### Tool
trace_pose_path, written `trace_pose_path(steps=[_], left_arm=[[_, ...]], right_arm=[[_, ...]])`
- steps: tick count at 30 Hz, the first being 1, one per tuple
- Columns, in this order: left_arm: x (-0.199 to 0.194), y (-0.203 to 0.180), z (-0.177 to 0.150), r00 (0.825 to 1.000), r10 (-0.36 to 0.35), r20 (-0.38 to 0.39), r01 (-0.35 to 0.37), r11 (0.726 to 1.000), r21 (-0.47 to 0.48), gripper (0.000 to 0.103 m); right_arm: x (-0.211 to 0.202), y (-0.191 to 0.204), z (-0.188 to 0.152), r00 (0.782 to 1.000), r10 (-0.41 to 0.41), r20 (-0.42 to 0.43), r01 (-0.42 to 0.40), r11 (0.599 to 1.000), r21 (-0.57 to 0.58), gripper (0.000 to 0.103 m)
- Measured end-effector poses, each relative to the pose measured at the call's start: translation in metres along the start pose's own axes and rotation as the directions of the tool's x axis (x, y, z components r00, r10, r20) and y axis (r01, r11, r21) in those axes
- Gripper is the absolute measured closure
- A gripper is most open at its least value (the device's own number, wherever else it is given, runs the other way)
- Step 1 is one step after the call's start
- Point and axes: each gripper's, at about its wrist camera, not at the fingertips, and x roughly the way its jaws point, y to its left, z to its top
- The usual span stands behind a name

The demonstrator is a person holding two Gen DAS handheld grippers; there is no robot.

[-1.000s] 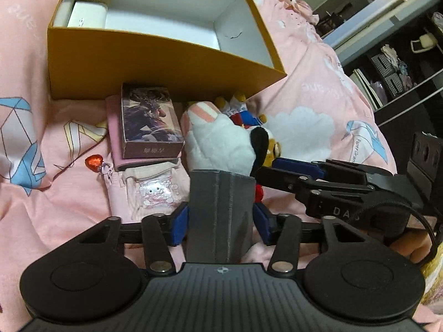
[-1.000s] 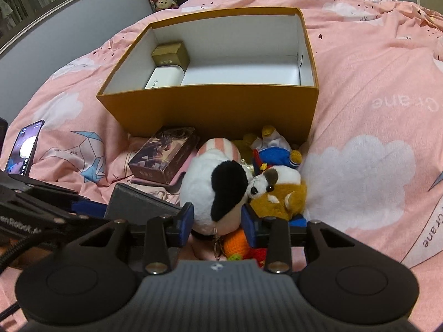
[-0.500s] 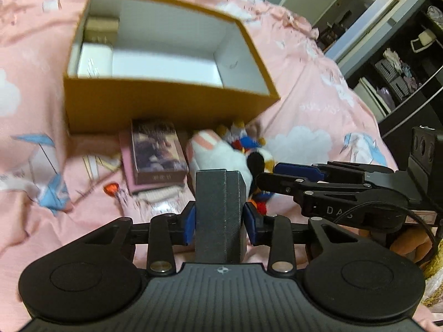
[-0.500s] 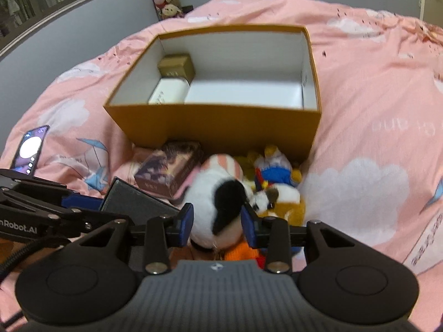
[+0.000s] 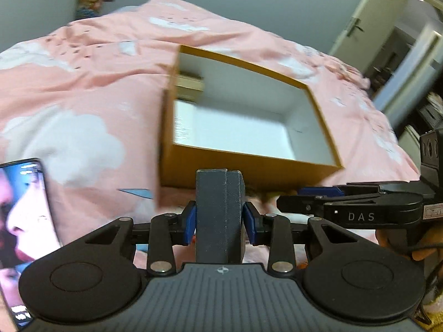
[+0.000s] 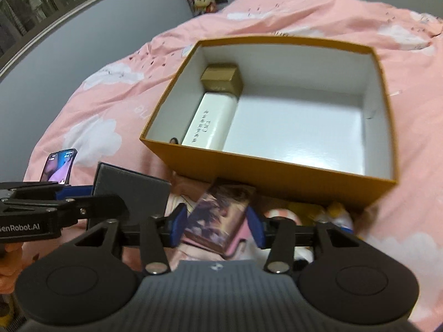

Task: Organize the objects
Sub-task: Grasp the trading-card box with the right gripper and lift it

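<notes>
1. Left wrist view: left gripper (image 5: 219, 226), blue pads pinching one dark grey box (image 5: 220, 215), upright, matte, rectangular, with a seam down its face.
2. Ahead of those jaws: one orange cardboard box (image 5: 249, 170), open-topped, white inside; its near wall stands just beyond the grey box's top edge. Most of the floor is bare on the side away from its contents.
3. Contents, right wrist view: one gold carton (image 6: 221, 80) at the far left corner, one long white carton (image 6: 211, 123) touching it in front. Two items in all, both along the left wall.
4. Right gripper (image 6: 216, 228): jaws have just been opening and stand spread; one printed card box (image 6: 221, 217), glossy and purple-brown, lies between them, the pads not pressing on it.
5. Beyond and right of the right jaws: soft toys (image 6: 336, 214), partly hidden under the orange box's near wall; count unclear.
6. Left of both jaws: one phone (image 6: 58, 166), screen lit, on the pink cloud-print bedcover (image 6: 415, 105), soft and creased.
</notes>
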Motion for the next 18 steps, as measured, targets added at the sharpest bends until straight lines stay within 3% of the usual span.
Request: trace_pose_path(steps=[5,12,18], left_arm=[[0.011,0.017,0.004,0.999,0.049,-0.010,-0.049,0.998,-0.032,0.063],[0.021,0.027,0.006,0.998,0.047,-0.031,-0.048,0.997,-0.054,0.063],[0.027,0.031,0.006,0.998,0.036,-0.048,-0.039,0.997,-0.064,0.063]], right_arm=[[0.038,0.009,0.014,0.996,-0.006,-0.087,0.008,1.000,0.024,0.039],[0.071,0.010,0.020,0.983,-0.072,-0.167,0.082,0.995,0.054,0.032],[0.086,0.010,0.018,0.974,-0.107,-0.198,0.121,0.991,0.056,0.031]])
